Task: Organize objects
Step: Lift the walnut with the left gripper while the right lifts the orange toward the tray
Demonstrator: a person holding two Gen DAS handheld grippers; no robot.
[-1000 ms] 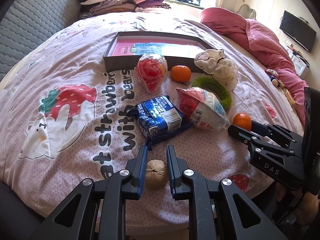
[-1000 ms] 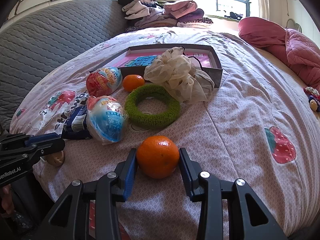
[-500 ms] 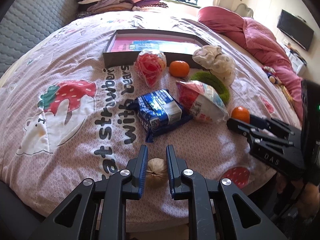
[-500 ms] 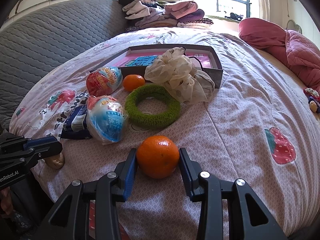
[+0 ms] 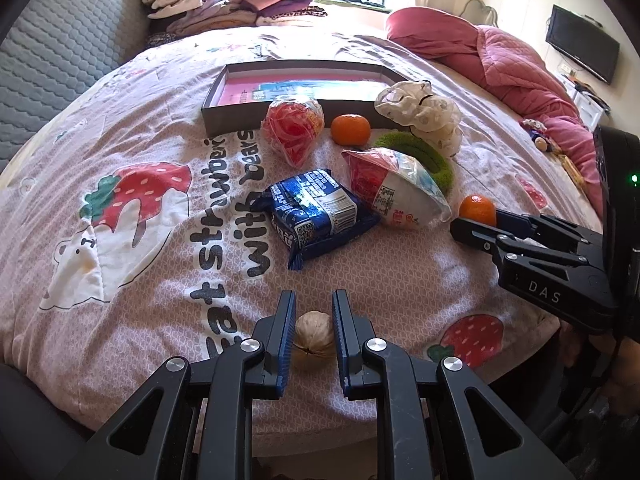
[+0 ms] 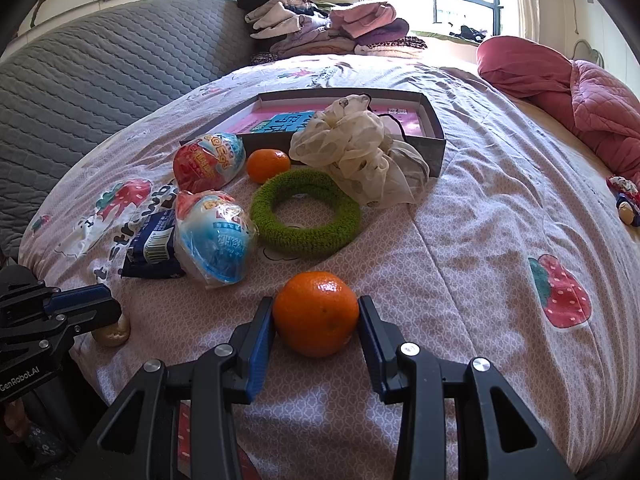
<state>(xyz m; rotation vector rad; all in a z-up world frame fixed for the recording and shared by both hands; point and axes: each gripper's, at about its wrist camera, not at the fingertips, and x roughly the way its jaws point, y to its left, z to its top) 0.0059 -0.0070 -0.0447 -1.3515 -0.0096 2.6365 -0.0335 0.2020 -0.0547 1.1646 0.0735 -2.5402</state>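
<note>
On the pink strawberry-print quilt (image 5: pixel 120 240) lies a shallow grey cardboard box (image 6: pixel 434 140). Near the quilt's front edge, the right gripper (image 6: pixel 316 324) clamps a round orange tangerine (image 6: pixel 316 312); the left gripper (image 5: pixel 314 320) pinches a small tan walnut (image 5: pixel 314 334).

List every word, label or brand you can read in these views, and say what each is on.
"DAS": body of the right gripper.
"GenRobot.AI": body of the left gripper.
"strawberry with bears", partly covered: bedspread.
Print on the blue snack pack, the two wrapped toy eggs and the box: too small or blurred.
</note>
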